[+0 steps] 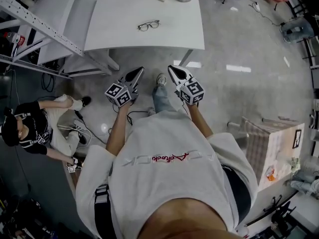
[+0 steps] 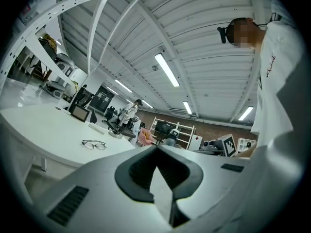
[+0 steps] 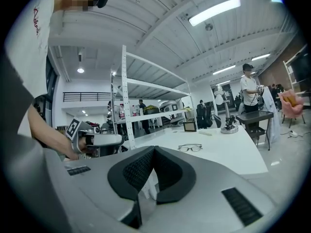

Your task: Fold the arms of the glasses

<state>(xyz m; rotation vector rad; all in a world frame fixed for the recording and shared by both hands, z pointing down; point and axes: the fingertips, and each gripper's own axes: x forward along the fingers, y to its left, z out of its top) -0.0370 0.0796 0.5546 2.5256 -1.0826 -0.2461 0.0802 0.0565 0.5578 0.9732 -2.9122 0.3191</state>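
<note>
Glasses [image 1: 148, 25] are in neither claw: the left gripper [image 1: 136, 73] and right gripper [image 1: 173, 70] are each clenched tip to tip on nothing, held side by side in front of the person's chest, over the floor just short of the white table [image 1: 114, 31]. The glasses lie near the middle of that tabletop, well apart from both claws; off to the left another person [image 1: 30, 128] sits on the floor

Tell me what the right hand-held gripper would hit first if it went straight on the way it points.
Probably the white table, a little left of the glasses. The right hand-held gripper seems to have only open air before that, though depth is unclear.
</note>
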